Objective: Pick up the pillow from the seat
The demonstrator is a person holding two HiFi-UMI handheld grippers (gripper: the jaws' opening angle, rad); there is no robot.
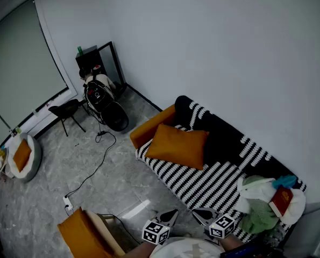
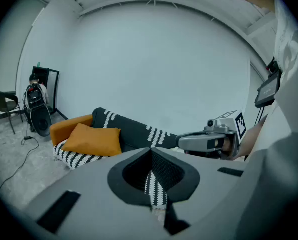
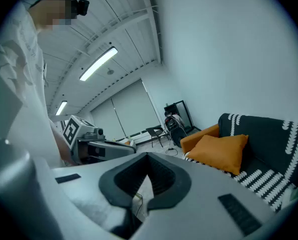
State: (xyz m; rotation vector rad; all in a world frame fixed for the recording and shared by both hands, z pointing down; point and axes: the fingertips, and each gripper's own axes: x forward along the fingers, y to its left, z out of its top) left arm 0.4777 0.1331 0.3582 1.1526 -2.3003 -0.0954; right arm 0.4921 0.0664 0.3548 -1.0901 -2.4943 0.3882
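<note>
Not started. Pillow point(image 1: 177, 145) untouched at armrest end of seat point(image 1: 203, 183). Left gripper point(image 1: 169, 216) and right gripper point(image 1: 204, 216) clenched, empty, well apart from pillow. Remaining: approach, grasp, lift.

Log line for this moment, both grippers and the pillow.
stage: pre-grasp | left gripper: shut, empty | right gripper: shut, empty | pillow: on sofa seat, untouched

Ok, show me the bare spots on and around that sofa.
The striped seat is bare between the orange pillow and the heap of clothes. The floor in front of the sofa is open too, up to the black cable. Crowded: the sofa's right end under that heap, and the far corner by the chair.
</note>
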